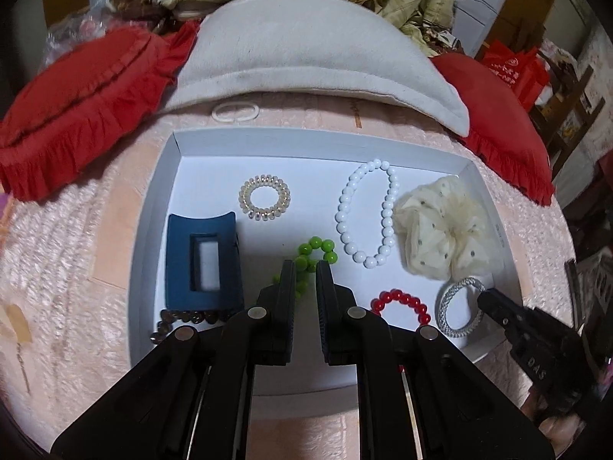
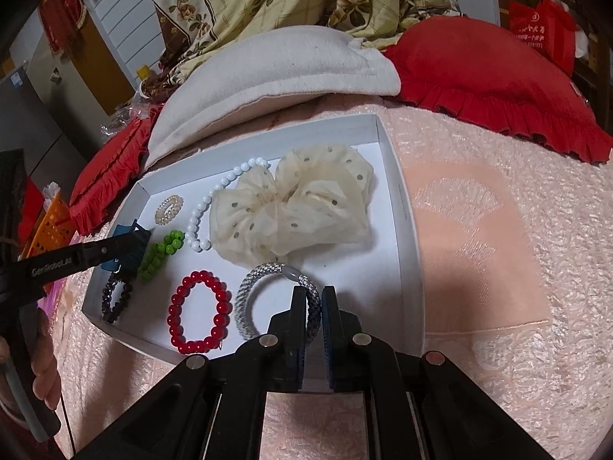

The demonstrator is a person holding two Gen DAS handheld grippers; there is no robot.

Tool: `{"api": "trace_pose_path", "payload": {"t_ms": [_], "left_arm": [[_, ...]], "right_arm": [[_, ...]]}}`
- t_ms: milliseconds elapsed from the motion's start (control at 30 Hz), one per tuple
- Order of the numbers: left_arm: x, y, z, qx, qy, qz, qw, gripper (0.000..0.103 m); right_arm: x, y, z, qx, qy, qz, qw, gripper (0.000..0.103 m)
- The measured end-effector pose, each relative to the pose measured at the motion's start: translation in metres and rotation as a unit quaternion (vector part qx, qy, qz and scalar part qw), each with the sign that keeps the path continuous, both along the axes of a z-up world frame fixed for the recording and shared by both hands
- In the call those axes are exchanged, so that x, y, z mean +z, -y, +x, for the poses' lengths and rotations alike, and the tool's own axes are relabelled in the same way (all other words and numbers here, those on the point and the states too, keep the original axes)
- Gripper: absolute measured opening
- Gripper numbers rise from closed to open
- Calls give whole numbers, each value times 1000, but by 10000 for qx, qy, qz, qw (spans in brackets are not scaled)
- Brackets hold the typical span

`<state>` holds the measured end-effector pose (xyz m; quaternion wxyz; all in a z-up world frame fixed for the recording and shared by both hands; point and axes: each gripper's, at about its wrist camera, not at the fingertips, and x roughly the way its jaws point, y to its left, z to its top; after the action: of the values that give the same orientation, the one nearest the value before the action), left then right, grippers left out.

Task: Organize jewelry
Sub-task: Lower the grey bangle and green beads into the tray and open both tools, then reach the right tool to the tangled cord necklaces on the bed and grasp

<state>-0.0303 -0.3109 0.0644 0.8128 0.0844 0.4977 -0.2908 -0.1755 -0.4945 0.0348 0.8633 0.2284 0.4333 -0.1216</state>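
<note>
Right gripper (image 2: pixel 315 297), jaws clamped on the silver bracelet (image 2: pixel 264 299) at the white tray's (image 2: pixel 398 230) 5 o'clock; left gripper (image 1: pixel 306 272), jaws narrowly parted and empty, hovers over green beads (image 1: pixel 314 253). A shallow pinch could let the bracelet slip onto the red bracelet (image 2: pixel 199 312).

Pink textured bedspread (image 2: pixel 498 268) fills the lower frame; grey pillow (image 1: pixel 306 50) top centre, red frilled cushions (image 1: pixel 76 103) either side, floral quilt (image 2: pixel 268 0) heaped behind.
</note>
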Motion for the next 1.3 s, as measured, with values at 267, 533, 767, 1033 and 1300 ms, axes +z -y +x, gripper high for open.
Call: {"api": "trace_pose_path", "payload": {"t_ms": [267, 533, 767, 1033, 1300], "left_arm": [[26, -12, -37, -63, 783, 293, 9965, 12], [50, -34, -87, -181, 1518, 618, 9863, 17], [64, -59, -136, -263, 1739, 543, 9829, 19], [66, -74, -174, -409, 1824, 580, 9807, 19], [58, -116, -167, 37, 1350, 322, 9903, 19]], "right_arm": [[17, -2, -12, -112, 221, 16, 9997, 16], [47, -15, -42, -144, 512, 67, 9986, 28], [55, -39, -80, -92, 549, 157, 9983, 28], [49, -62, -115, -21, 463, 211, 9987, 28], [40, -81, -138, 234, 492, 447, 9975, 28]]}}
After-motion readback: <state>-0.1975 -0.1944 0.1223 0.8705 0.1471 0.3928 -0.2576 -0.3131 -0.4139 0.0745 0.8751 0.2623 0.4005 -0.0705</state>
